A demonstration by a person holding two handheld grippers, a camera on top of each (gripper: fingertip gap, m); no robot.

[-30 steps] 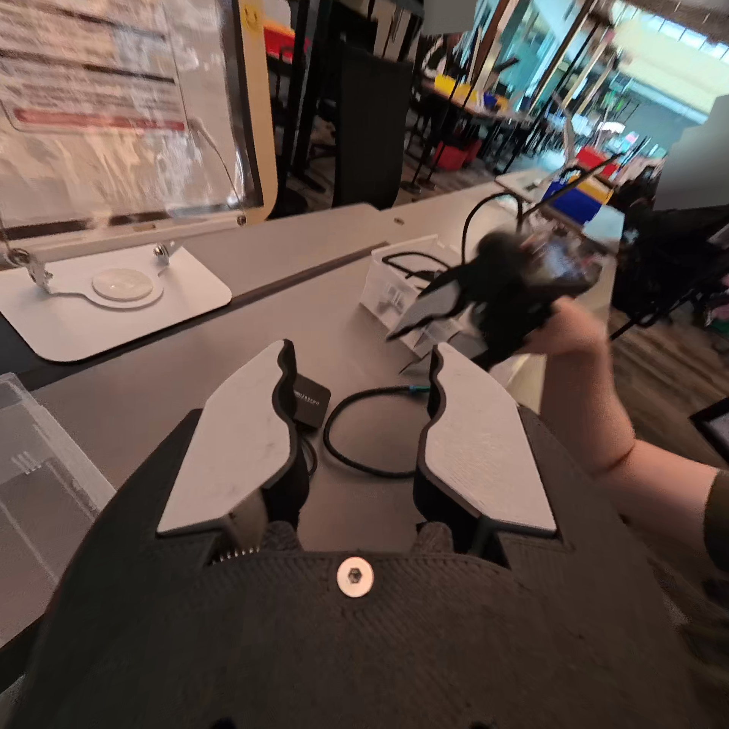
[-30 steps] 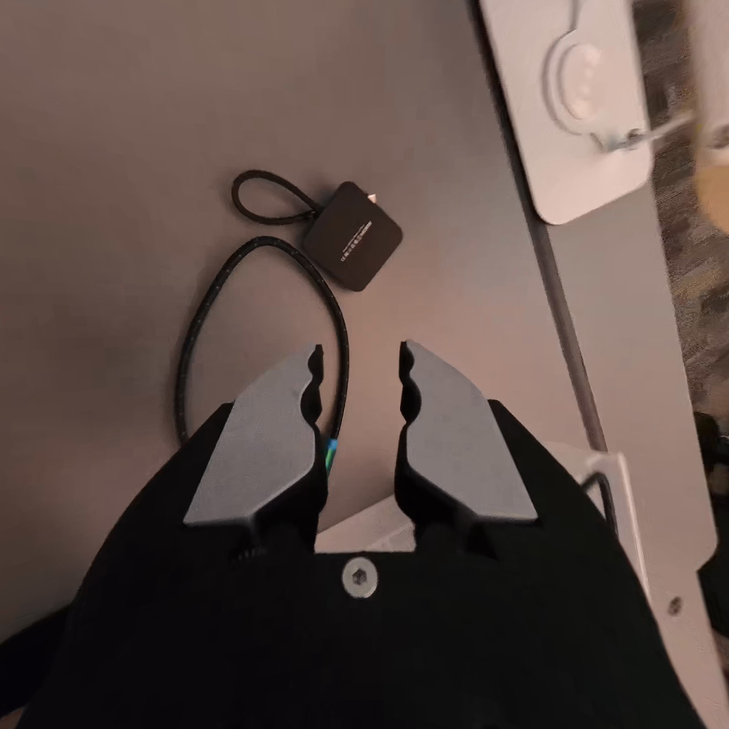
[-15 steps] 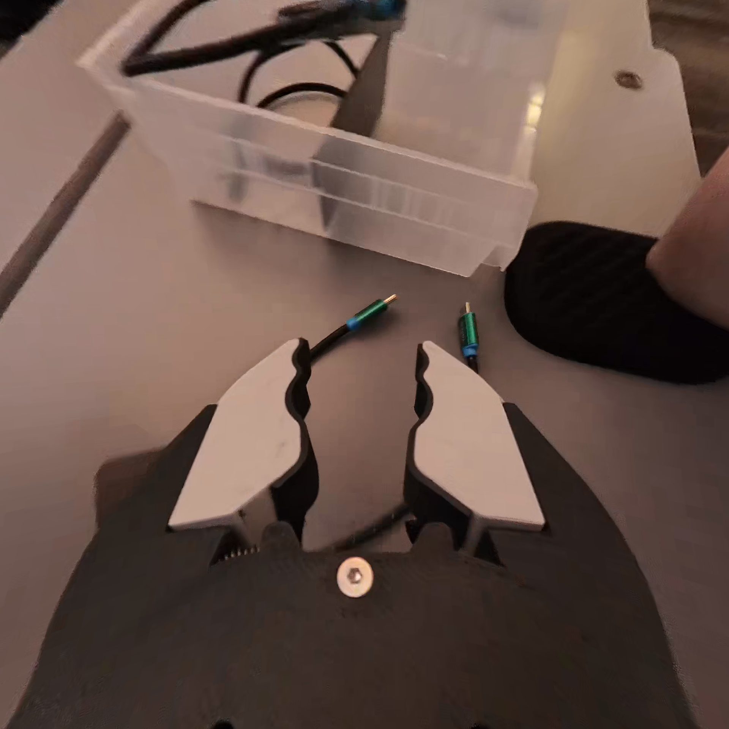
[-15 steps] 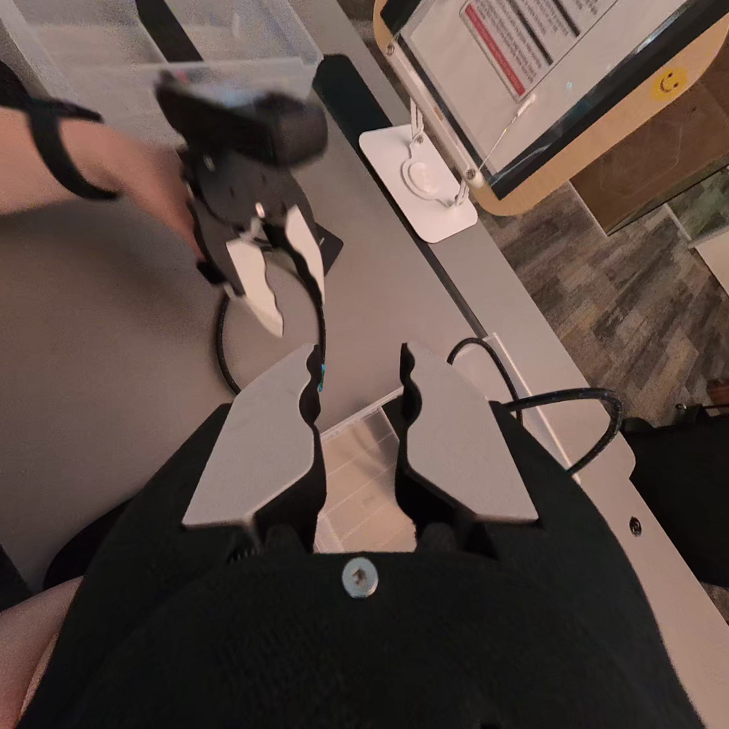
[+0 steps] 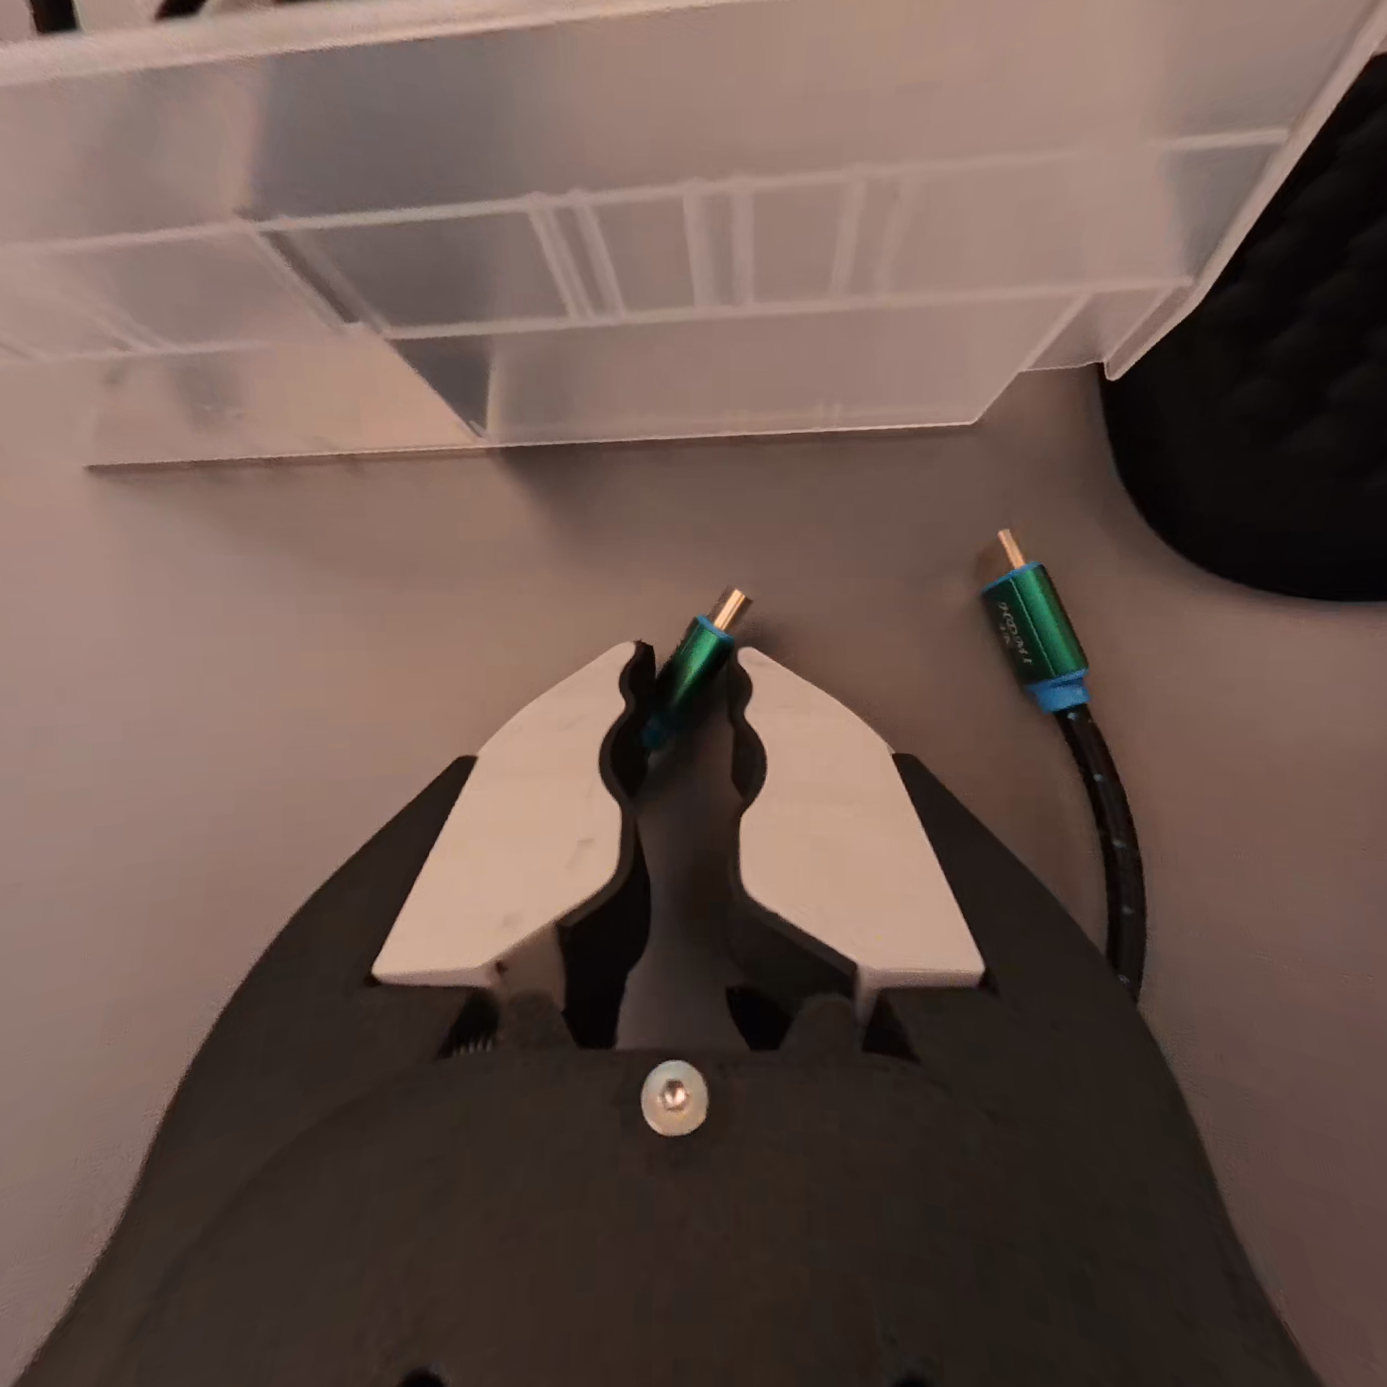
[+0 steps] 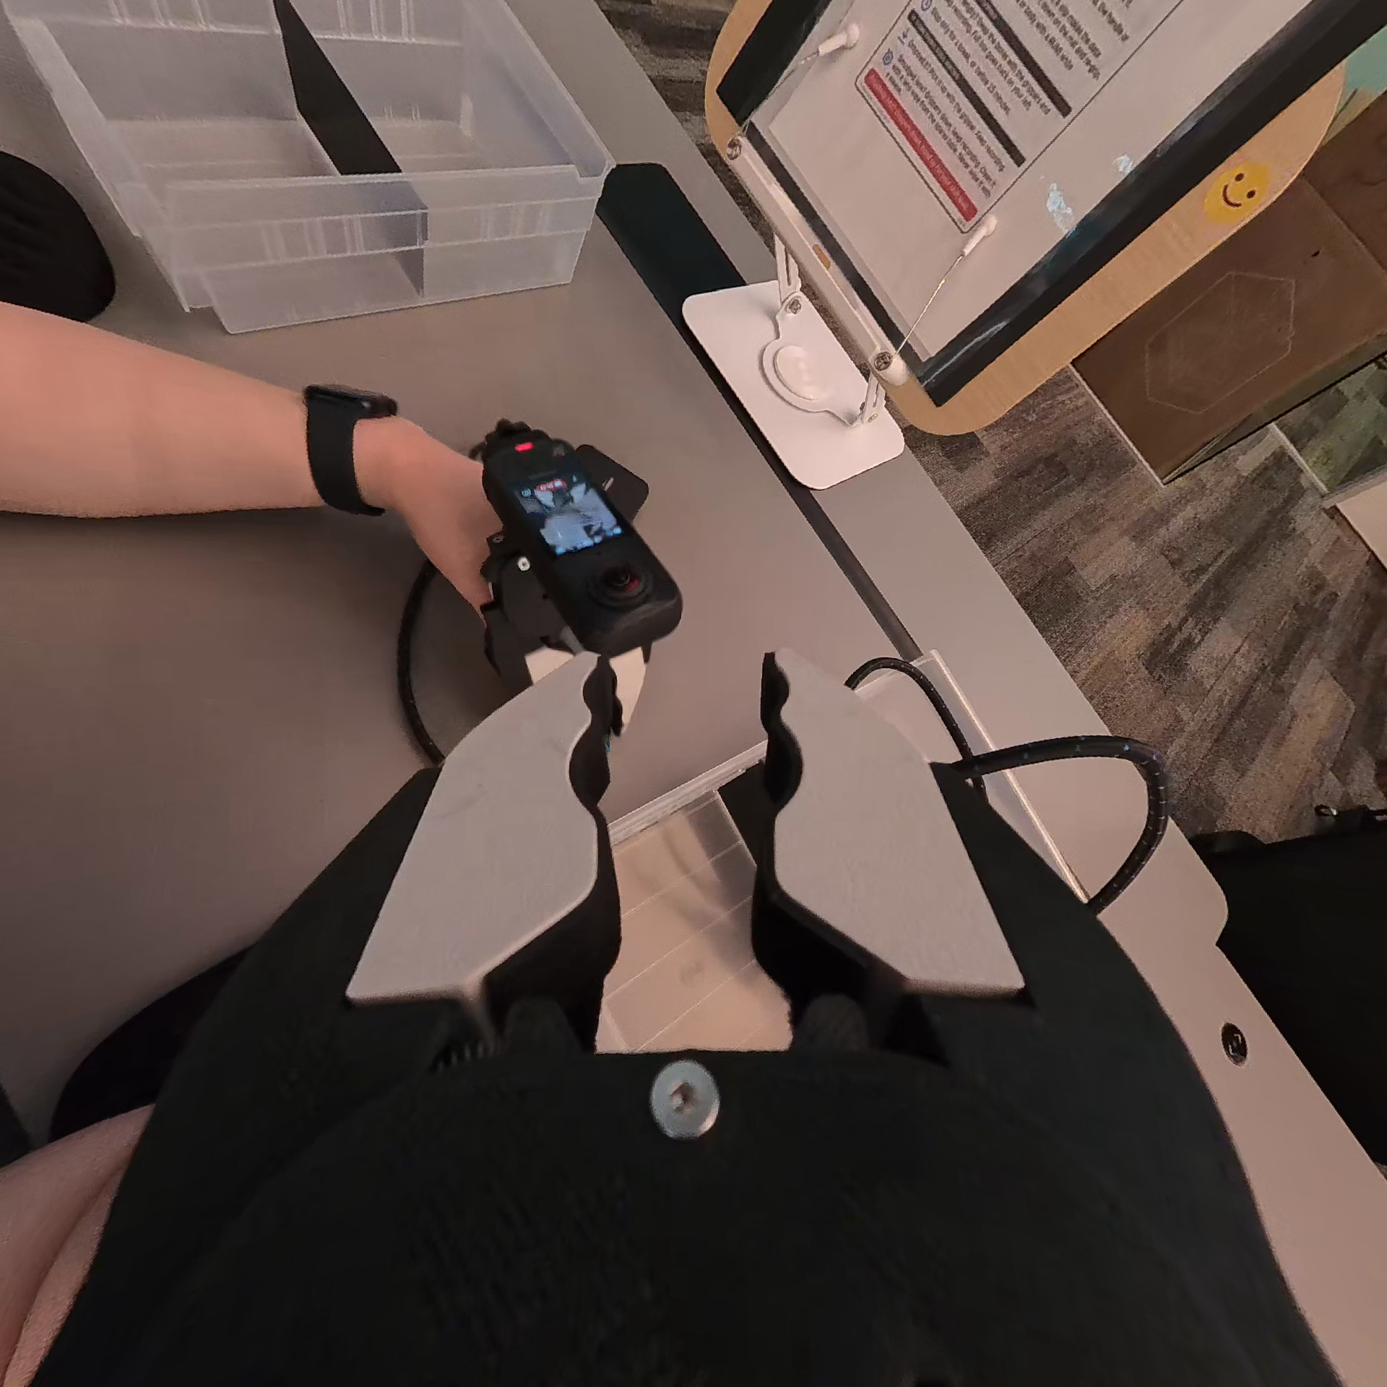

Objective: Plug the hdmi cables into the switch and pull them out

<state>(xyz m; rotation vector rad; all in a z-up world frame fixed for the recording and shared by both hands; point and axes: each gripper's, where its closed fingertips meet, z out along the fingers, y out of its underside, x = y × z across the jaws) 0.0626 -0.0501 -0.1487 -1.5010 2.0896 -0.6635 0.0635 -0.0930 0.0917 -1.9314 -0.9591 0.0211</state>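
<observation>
A grey table point(image 6: 188, 713) carries two clear plastic bins. One bin point(image 6: 315, 195), at the far end in the right wrist view, has a dark divider point(image 6: 330, 105) running through it and ribbed walls. The near bin point(image 5: 675, 248) fills the top of the left wrist view, its frosted side stepped and ribbed. A black pad point(image 5: 1268, 420) lies just right of it. A white stand point(image 6: 795, 390) sits by the table's edge, holding up a wood-framed sign point(image 6: 1051, 188) with a yellow smiley sticker point(image 6: 1237, 191). Beyond the edge lies patterned grey carpet point(image 6: 1126, 585).
</observation>
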